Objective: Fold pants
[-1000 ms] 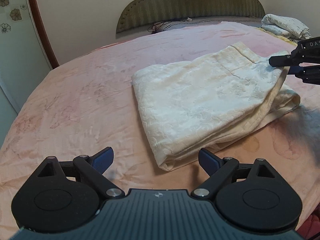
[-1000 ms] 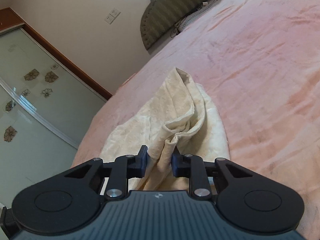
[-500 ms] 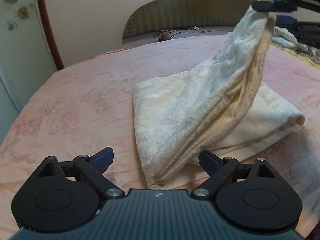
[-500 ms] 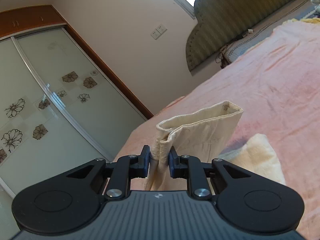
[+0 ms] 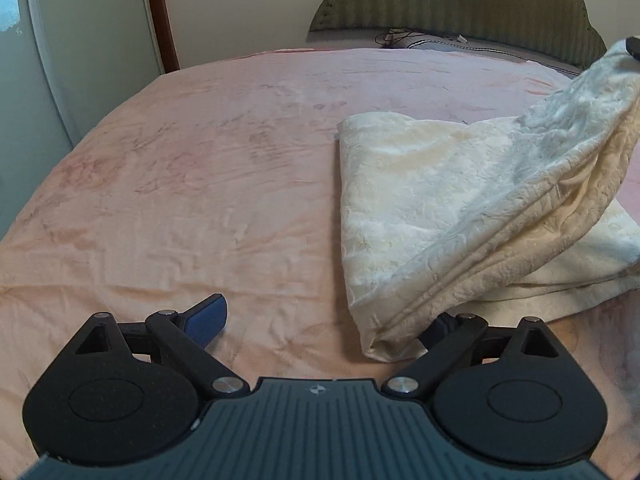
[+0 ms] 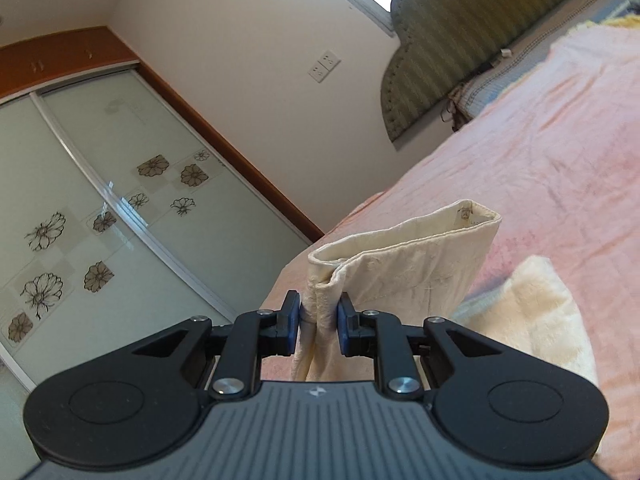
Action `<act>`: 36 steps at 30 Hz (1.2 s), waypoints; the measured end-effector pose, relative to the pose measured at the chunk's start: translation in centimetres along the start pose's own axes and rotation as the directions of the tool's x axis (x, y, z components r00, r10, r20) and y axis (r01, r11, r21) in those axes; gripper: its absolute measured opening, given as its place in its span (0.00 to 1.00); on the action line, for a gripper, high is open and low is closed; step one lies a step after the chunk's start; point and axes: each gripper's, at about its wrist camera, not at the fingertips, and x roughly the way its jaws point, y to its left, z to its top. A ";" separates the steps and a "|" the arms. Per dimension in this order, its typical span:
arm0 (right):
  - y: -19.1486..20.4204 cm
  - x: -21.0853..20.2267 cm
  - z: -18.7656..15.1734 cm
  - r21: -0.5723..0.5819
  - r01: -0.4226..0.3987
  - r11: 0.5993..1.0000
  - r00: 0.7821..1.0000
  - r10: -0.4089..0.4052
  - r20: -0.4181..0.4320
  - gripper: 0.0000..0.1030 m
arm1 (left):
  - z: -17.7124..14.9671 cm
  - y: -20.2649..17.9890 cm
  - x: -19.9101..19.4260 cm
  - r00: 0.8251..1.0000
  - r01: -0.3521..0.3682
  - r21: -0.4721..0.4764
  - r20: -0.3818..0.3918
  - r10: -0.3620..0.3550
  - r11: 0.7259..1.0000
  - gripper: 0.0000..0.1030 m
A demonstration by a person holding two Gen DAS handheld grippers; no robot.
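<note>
Cream pants [image 5: 432,200] lie folded on the pink bed cover [image 5: 192,184], right of centre in the left wrist view. Their waistband end is pulled up toward the upper right, where a dark tip of the right gripper [image 5: 633,46] shows. My right gripper [image 6: 319,322] is shut on bunched waistband cloth of the pants [image 6: 416,264], held above the bed. My left gripper [image 5: 324,320] stands open low over the cover; the pants' near folded corner lies just inside its right finger, whose pad is hidden behind the cloth.
A green padded headboard [image 5: 460,4] and a pillow with cables lie at the far end of the bed. A glass wardrobe door with flower prints [image 6: 100,220] stands left of the bed. More pale bedding [image 6: 540,320] lies under the lifted pants.
The right gripper lifted the waistband end of the pants off the bed, from lying flat to raised. The left gripper shifted left, so the pants now sit further right in its view.
</note>
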 end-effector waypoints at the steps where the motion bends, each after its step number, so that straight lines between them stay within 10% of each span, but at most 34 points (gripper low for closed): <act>1: -0.3 -0.1 -0.2 0.007 0.008 1.000 1.000 -0.008 -0.002 0.18 | 0.0 -0.1 0.0 1.000 -0.006 0.009 -0.003 0.006 1.000 0.92; 8: -4.6 -2.4 -2.3 0.056 0.118 0.991 0.993 -0.117 -0.027 0.18 | -0.9 -2.2 -0.5 0.996 -0.073 0.178 0.064 0.063 0.981 0.93; 17: -10.0 -3.3 -5.3 0.240 0.176 0.955 0.981 -0.150 -0.123 0.27 | -0.7 -1.8 -0.1 0.998 -0.042 0.164 0.043 0.035 0.986 0.97; 22: -9.9 -0.7 -3.8 0.185 0.215 0.959 0.972 -0.191 -0.136 0.40 | -0.8 -2.0 0.0 0.998 -0.048 0.168 0.052 0.040 0.985 0.97; 25: -9.6 0.8 -3.1 0.114 0.239 0.964 0.963 -0.220 -0.158 0.18 | -0.7 -2.2 -0.5 0.996 -0.060 0.167 0.082 0.047 0.984 0.95; 31: -4.2 -0.7 -0.7 -0.150 0.228 0.962 0.973 -0.232 -0.007 0.15 | -0.5 -3.9 -1.3 0.983 -0.108 0.228 0.172 0.069 0.968 0.94; 36: -7.3 0.0 -1.9 -0.134 0.350 0.927 0.927 -0.363 -0.095 0.15 | -1.4 -4.1 0.2 0.992 -0.087 0.287 0.111 0.057 0.954 0.94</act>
